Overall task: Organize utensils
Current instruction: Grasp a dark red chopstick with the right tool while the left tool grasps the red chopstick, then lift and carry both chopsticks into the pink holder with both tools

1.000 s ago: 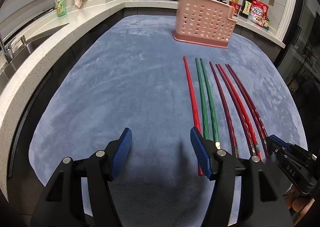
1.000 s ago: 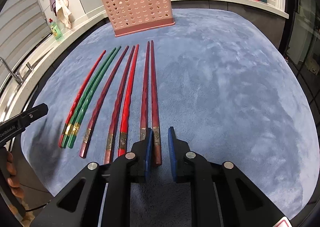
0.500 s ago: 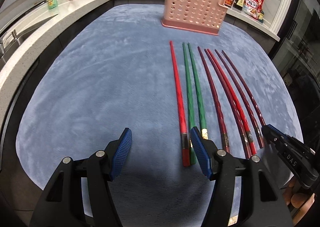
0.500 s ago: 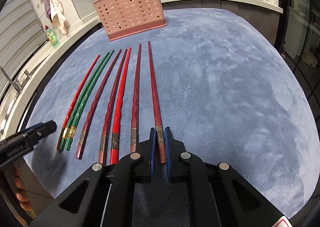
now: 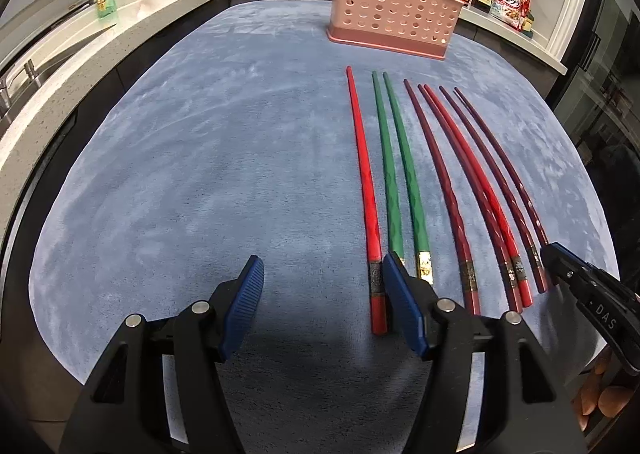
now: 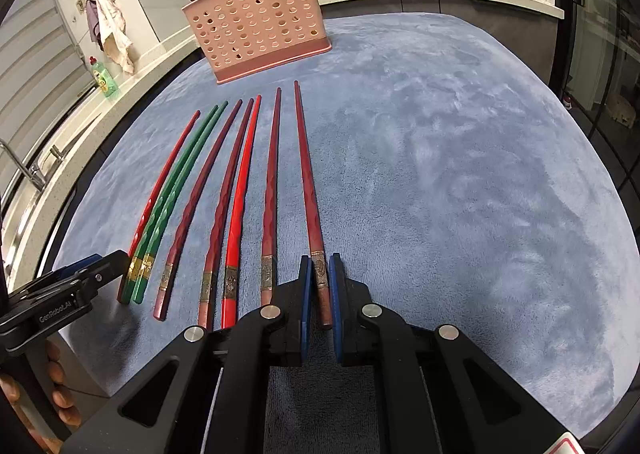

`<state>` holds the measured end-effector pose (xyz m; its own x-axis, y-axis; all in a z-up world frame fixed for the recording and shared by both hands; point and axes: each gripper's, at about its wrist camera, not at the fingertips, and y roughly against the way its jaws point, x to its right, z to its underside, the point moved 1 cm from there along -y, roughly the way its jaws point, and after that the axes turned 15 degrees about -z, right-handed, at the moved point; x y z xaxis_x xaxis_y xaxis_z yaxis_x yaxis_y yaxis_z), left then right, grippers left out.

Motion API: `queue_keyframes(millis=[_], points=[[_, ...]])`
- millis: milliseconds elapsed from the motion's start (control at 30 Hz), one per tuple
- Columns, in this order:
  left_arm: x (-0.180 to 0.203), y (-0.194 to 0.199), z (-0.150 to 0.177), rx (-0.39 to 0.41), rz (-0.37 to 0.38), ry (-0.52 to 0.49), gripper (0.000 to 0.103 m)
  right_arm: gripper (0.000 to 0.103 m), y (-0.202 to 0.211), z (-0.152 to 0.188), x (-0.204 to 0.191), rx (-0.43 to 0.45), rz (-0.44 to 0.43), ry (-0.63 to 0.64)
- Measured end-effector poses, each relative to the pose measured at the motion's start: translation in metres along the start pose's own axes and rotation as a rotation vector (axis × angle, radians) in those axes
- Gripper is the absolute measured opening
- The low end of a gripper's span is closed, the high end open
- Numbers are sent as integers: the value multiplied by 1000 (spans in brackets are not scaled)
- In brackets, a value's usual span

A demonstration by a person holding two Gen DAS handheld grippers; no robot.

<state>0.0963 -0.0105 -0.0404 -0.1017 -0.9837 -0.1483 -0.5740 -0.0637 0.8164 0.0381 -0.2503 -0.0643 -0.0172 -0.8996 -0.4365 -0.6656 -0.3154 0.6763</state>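
The right claw is clamped on the outermost dark red chopstick – seemingly at its banded end. The left claw stands apart near the bright red chopstick. Soft blue mat lies open rightward; the perforated pink basket stands beyond.

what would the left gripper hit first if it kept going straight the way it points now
Most likely the bare blue mat. The left gripper is open and angled down at it, with nothing between its fingers. The bright red chopstick lies just beside its right finger and may be brushed; depth is unclear.
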Motion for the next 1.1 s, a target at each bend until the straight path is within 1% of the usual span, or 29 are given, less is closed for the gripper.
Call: queue_keyframes(millis=[100,200,267,367,433,467,500,533,800,967,1100], points=[[7,-1,1,1,-16,-21,59,9,0,0,0,0,3,2],[11,-2,3,19,-40,-39,58,9,-1,0,-1,0,2,0],[10,-2,3,22,-42,-37,57,9,-1,0,-1,0,3,2],[6,-1,3,24,-41,-24,46,9,-1,0,-1,0,4,2],[2,-1,2,21,-33,-13,29,9,-1,0,-1,-1,2,1],[0,-1,2,19,-26,-9,26,9,-1,0,-1,-1,2,1],[-2,-1,1,14,-8,-5,17,8,-1,0,-1,-1,1,1],[-2,-1,1,10,-2,-3,12,8,-1,1,-1,-1,2,2],[-11,3,-1,-31,47,25,9,8,8,-3,-8,7,3,28],[-20,18,-8,-15,55,36,8,8,30,-17,-13,48,-9,30],[-32,36,-21,18,76,69,8,7,50,-35,-19,99,-19,43]])
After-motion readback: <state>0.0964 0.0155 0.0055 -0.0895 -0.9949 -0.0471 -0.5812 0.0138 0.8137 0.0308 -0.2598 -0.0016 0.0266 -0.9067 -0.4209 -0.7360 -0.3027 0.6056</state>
